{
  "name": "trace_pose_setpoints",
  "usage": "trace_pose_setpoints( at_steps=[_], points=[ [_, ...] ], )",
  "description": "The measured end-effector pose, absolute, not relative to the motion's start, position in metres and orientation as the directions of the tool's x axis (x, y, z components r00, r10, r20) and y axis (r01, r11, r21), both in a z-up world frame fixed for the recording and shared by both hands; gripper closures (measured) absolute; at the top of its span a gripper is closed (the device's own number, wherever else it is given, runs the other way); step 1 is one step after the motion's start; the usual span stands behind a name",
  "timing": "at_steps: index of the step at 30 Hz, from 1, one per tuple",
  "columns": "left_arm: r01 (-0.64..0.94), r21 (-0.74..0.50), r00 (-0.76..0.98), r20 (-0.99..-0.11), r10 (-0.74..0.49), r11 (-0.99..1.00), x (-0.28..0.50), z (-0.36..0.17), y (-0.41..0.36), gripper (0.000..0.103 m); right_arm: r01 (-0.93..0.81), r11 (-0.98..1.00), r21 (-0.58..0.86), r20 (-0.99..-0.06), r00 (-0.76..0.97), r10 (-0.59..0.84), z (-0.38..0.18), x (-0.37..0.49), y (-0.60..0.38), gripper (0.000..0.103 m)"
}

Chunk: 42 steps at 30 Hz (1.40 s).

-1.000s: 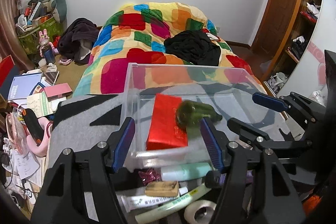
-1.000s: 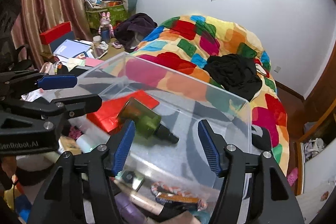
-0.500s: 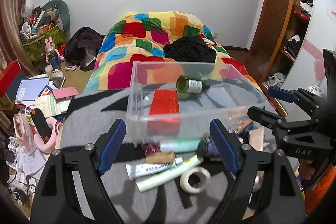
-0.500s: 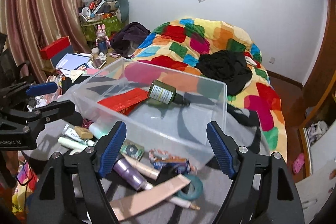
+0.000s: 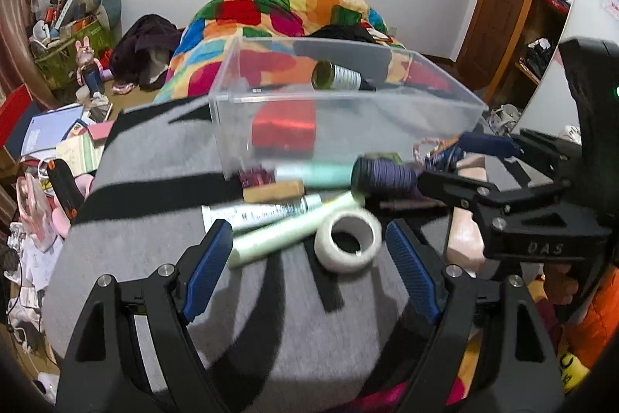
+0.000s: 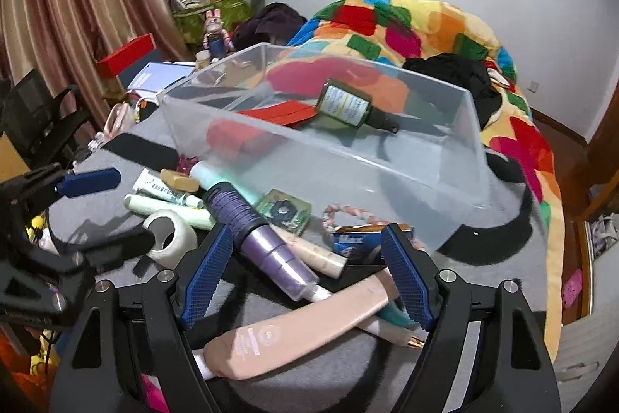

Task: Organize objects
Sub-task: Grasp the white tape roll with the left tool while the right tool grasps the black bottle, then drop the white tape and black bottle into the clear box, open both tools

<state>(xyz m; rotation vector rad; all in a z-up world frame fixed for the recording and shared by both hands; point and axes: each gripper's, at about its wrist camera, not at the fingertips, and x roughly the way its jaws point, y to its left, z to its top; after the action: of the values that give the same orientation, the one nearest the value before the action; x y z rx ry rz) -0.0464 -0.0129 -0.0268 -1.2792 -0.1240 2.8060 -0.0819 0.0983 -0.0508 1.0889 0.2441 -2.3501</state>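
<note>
Since a second ago both tools have drawn back from the clear bin [image 5: 348,111], their jaws have just been opening with nothing between them, and the green bottle [image 6: 346,106] that was in mid-air between the blurred pads now lies on its side inside the bin, partly on the red packet [image 5: 284,128]. The left gripper [image 5: 309,260] stands wide and empty, tilted downward over the grey cloth [image 5: 154,149]; the white tape roll [image 5: 348,239] and pale green tube [image 5: 286,233] lie at its 12 o'clock, the bin farther along that line. The right gripper [image 6: 305,271] is also wide and empty, angled down, with the purple bottle [image 6: 257,239] and pink tube [image 6: 298,331] between its fingers untouched, the bin at 12 o'clock.
</note>
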Motion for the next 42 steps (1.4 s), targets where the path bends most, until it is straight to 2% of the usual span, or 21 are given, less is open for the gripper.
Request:
trace_pose_setpoints(
  at_steps=[2,6,8,10,13,15,24,27,30,32,42],
  points=[
    [-0.017,-0.1,-0.654,-0.752,0.087,-0.995,-0.044,-0.029,-0.012,0.024,0.554,-0.831,0.052,-0.754,-0.523,-0.397,-0.053,-0.082,0.094,0.029],
    [-0.023,-0.098,-0.643,-0.761,0.09,-0.995,-0.042,-0.037,-0.01,0.033,0.589,-0.808,0.035,-0.771,-0.498,-0.397,-0.06,-0.083,0.082,0.042],
    [-0.026,-0.093,-0.638,-0.765,0.089,-0.995,-0.042,-0.04,-0.008,0.035,0.6,-0.799,0.037,-0.778,-0.484,-0.4,-0.064,-0.084,0.078,0.045],
    [-0.031,-0.092,-0.641,-0.762,0.09,-0.995,-0.043,-0.04,-0.007,0.035,0.608,-0.793,0.037,-0.789,-0.47,-0.396,-0.067,-0.086,0.074,0.06],
    [-0.041,-0.083,-0.647,-0.757,0.089,-0.996,-0.045,-0.04,-0.004,0.035,0.607,-0.795,0.02,-0.791,-0.477,-0.384,-0.068,-0.084,0.073,0.075],
    [-0.048,-0.077,-0.651,-0.754,0.09,-0.996,-0.047,-0.04,-0.001,0.035,0.607,-0.794,0.035,-0.788,-0.472,-0.396,-0.065,-0.083,0.076,0.08],
    [-0.085,-0.049,-0.652,-0.752,0.093,-0.995,-0.06,-0.041,0.014,0.037,0.579,-0.812,0.066,-0.753,-0.505,-0.421,-0.048,-0.073,0.097,0.08],
    [-0.1,-0.022,-0.66,-0.747,0.082,-0.995,-0.066,-0.042,0.022,0.041,0.57,-0.818,0.076,-0.744,-0.514,-0.427,-0.044,-0.07,0.104,0.08],
    [-0.113,-0.015,-0.663,-0.743,0.087,-0.994,-0.072,-0.042,0.026,0.05,0.561,-0.824,0.084,-0.738,-0.521,-0.43,-0.041,-0.068,0.11,0.08],
    [-0.121,-0.024,-0.663,-0.742,0.099,-0.992,-0.074,-0.042,0.027,0.063,0.553,-0.828,0.091,-0.735,-0.523,-0.431,-0.04,-0.067,0.114,0.08],
    [-0.097,-0.096,-0.67,-0.729,0.137,-0.991,-0.074,-0.027,0.013,0.064,0.507,-0.853,0.128,-0.703,-0.56,-0.438,-0.026,-0.076,0.132,0.08]
  ],
)
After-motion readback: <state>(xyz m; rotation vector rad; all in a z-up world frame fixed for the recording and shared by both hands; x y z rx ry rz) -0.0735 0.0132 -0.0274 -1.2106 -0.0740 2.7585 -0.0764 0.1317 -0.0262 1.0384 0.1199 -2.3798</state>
